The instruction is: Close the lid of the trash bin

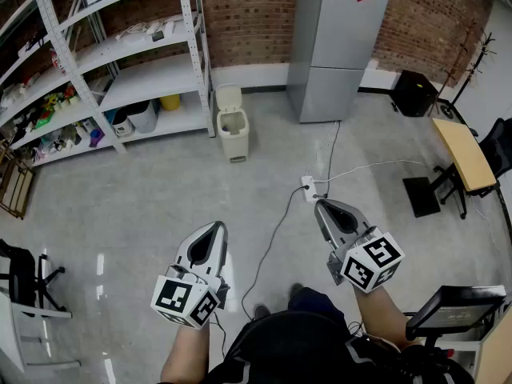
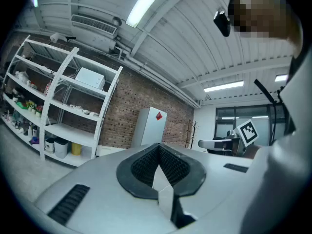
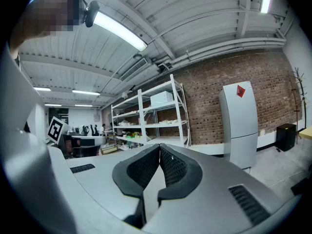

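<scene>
Bin (image 1: 233, 129) btwn shelving (image 1: 144, 77) & fridge (image 1: 336, 46), desk (image 1: 465, 154) far rt

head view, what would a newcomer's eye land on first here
The two grippers low in the foreground, left gripper and right gripper, both shut and empty. Then the cream trash bin across the floor by the white shelving, its lid standing open.

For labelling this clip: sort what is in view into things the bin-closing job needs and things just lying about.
For the job: trash bin, its raised lid, left tongs, right tongs, both shut and empty.
Lying about: shelf rack, grey fridge, power strip, wooden table.
</scene>
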`<state>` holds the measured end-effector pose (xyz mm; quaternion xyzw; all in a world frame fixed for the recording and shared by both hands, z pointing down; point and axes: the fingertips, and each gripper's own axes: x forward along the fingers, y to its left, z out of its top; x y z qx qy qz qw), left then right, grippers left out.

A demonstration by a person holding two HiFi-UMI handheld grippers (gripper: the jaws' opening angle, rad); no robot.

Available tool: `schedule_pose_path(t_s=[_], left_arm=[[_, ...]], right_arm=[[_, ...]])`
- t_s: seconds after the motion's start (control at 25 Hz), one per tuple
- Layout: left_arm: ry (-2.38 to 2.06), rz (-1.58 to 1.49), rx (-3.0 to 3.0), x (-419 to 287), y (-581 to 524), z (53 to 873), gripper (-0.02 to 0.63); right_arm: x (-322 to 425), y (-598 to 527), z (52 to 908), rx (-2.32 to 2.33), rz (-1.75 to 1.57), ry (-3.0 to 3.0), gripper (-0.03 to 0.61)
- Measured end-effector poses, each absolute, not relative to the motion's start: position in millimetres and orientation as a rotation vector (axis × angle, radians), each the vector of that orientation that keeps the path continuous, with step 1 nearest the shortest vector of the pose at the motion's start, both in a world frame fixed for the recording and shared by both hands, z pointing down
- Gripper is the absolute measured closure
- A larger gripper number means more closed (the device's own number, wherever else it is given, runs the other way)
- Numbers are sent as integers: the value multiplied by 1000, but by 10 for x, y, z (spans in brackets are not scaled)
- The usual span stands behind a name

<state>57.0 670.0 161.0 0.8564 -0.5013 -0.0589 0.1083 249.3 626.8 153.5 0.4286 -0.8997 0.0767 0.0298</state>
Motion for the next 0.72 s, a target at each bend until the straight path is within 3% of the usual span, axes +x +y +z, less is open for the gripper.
schedule_pose_path(t_s=[0.28, 0.72], left_arm=[[-1471, -141, 2518, 525, 6160, 1690, 624], [-1552, -105, 2486, 576, 4398, 1548, 626]], right_arm=[[2359, 5748, 1653, 1301, 278, -2808, 569], [2281, 3816, 1597, 1180, 303, -2905, 569]])
